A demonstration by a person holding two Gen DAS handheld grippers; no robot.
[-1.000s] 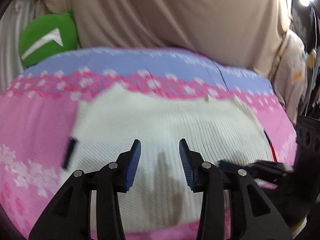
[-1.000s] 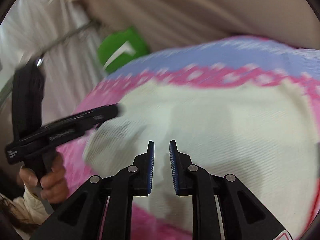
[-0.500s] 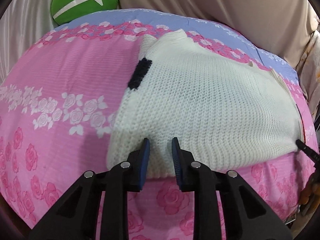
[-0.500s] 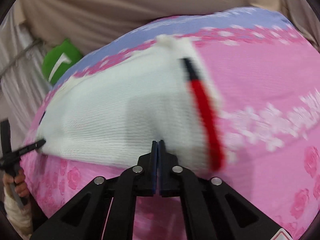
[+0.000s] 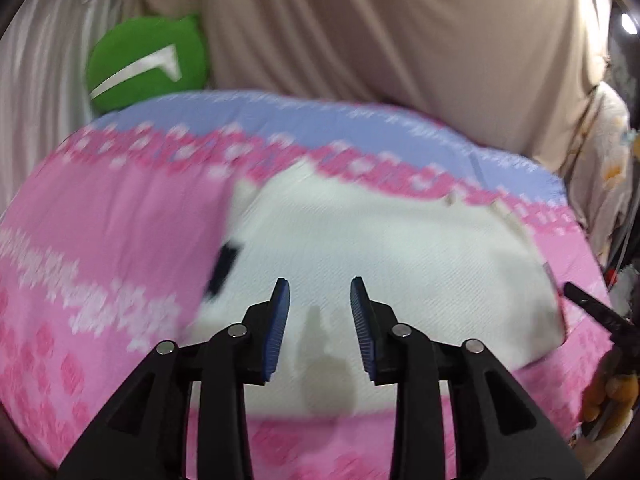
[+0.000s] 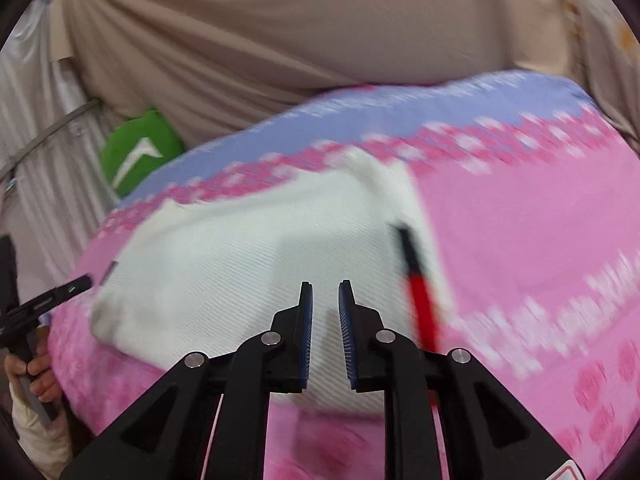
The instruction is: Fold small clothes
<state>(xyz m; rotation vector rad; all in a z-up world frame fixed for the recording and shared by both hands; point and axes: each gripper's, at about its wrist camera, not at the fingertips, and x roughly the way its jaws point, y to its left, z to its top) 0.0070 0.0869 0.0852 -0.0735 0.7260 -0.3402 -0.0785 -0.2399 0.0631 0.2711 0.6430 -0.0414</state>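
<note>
A cream knitted sweater [image 5: 380, 256] lies flat on a pink flowered bedspread [image 5: 100, 240]. It has a black patch [image 5: 224, 272] on its left edge and a black-and-red stripe [image 6: 418, 292] on its right edge. My left gripper [image 5: 318, 292] hovers over the sweater's near hem, its jaws opening with nothing between them. My right gripper [image 6: 325, 294] hangs above the sweater's [image 6: 240, 264] near right part, jaws opening and nothing between them either. The tip of the right tool [image 5: 592, 306] shows at the far right of the left wrist view; the left tool [image 6: 44, 304] shows at the left of the right wrist view.
A green round cushion [image 5: 148, 60] leans at the back left against beige draped cloth [image 5: 380, 40]. A blue band [image 5: 280, 116] runs along the bedspread's far side. A person's hand [image 6: 34, 372] holds the left tool beyond the bed's left edge. The near bed edge lies just below both grippers.
Both grippers closed at the sweater's near hem half a second ago and now stand parted and pulled back above it. The sweater lies where it was.
</note>
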